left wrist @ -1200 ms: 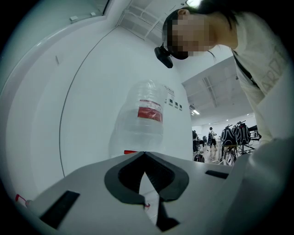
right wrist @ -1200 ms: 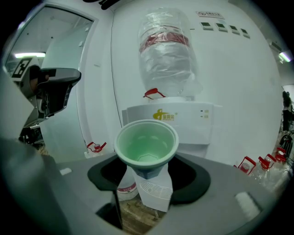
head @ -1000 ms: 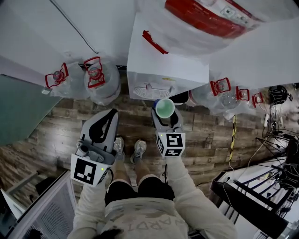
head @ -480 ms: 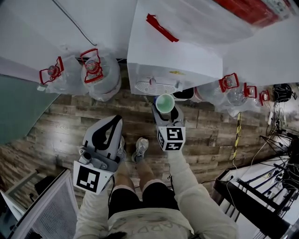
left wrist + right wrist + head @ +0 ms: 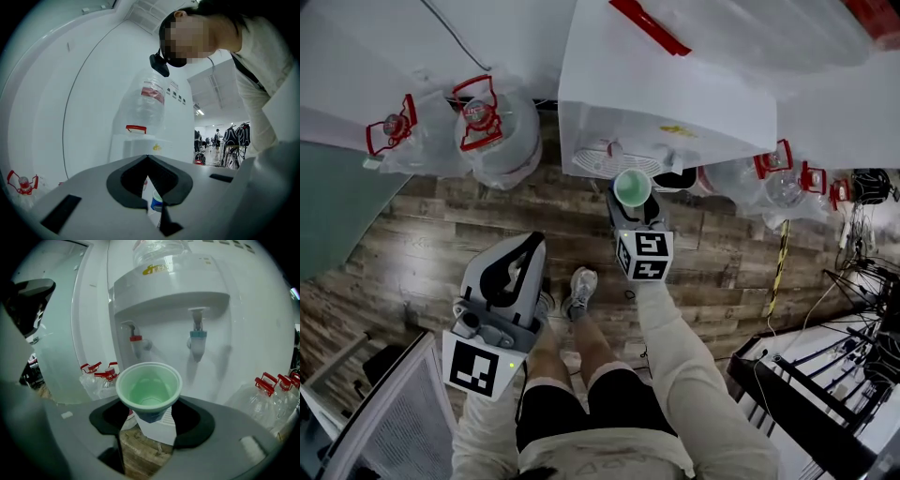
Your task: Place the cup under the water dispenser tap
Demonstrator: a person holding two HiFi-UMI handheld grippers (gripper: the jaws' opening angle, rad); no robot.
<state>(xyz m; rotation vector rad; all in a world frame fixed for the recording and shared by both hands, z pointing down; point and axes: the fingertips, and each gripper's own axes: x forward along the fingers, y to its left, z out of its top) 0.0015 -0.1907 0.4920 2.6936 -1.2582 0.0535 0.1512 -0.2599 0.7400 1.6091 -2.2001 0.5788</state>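
Right gripper view: our right gripper (image 5: 149,418) has its jaws clamped on the lower wall of the cup (image 5: 149,389). The cup is upright, its mouth is clear, and it looks empty. The water dispenser (image 5: 168,296) is dead ahead. The red tap (image 5: 136,340) sits at 11 o'clock from the cup rim and the blue tap (image 5: 198,339) at 1 o'clock. The cup is in front of and below both, not yet under either.

Head view: the cup is just short of the dispenser front, near the drip grille (image 5: 609,157). Our left gripper (image 5: 525,248) hangs at 8 o'clock from the cup, well apart, jaws together on nothing.

We judge the step in hand to be the final approach. The task names no tap, so we pick one and commit. We should:
- carry the cup level, shifting sideways toward the chosen spout first, then forward;
- keep the rim below the spout tip so it does not knock the lever;
- centre the mouth under the spout and seat the base flat on the grille before easing the grip;
- squeeze lightly, since the thin wall looks likely to buckle.
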